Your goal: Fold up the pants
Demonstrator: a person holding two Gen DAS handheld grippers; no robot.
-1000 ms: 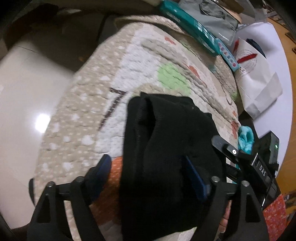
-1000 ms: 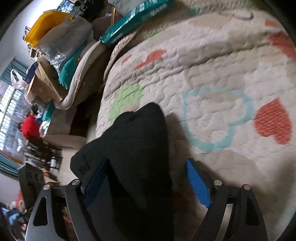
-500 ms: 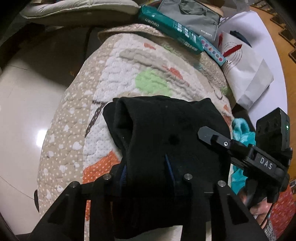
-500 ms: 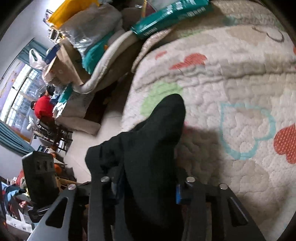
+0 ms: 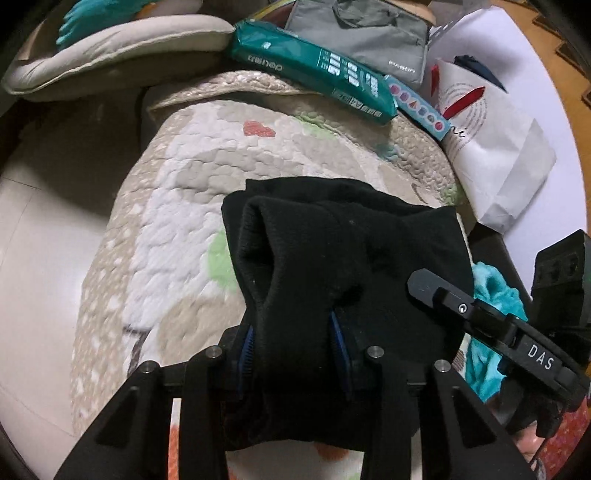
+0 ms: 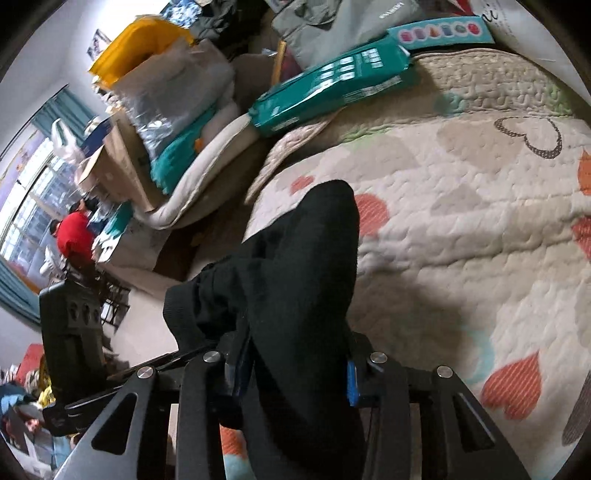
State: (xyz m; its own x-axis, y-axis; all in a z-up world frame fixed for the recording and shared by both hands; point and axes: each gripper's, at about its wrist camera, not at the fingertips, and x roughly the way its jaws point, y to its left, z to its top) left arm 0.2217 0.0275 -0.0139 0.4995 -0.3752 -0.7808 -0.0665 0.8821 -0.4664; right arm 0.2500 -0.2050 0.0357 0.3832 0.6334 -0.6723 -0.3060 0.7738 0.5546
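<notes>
The black pants are bunched and lifted above a quilted heart-print blanket. My left gripper is shut on the pants, its blue pads pinching a thick fold. In the right wrist view the pants rise in a peak over the blanket, and my right gripper is shut on them too. The right gripper's black body shows at the right of the left wrist view, beside the cloth.
A green packet, a grey bag and a white paper bag lie at the blanket's far edge. A beige cushion lies at far left. A turquoise cloth is at right. Pale floor is at left.
Both grippers went from open around the pants to shut on them, then lifted the cloth and carried it toward the blanket's far edge.
</notes>
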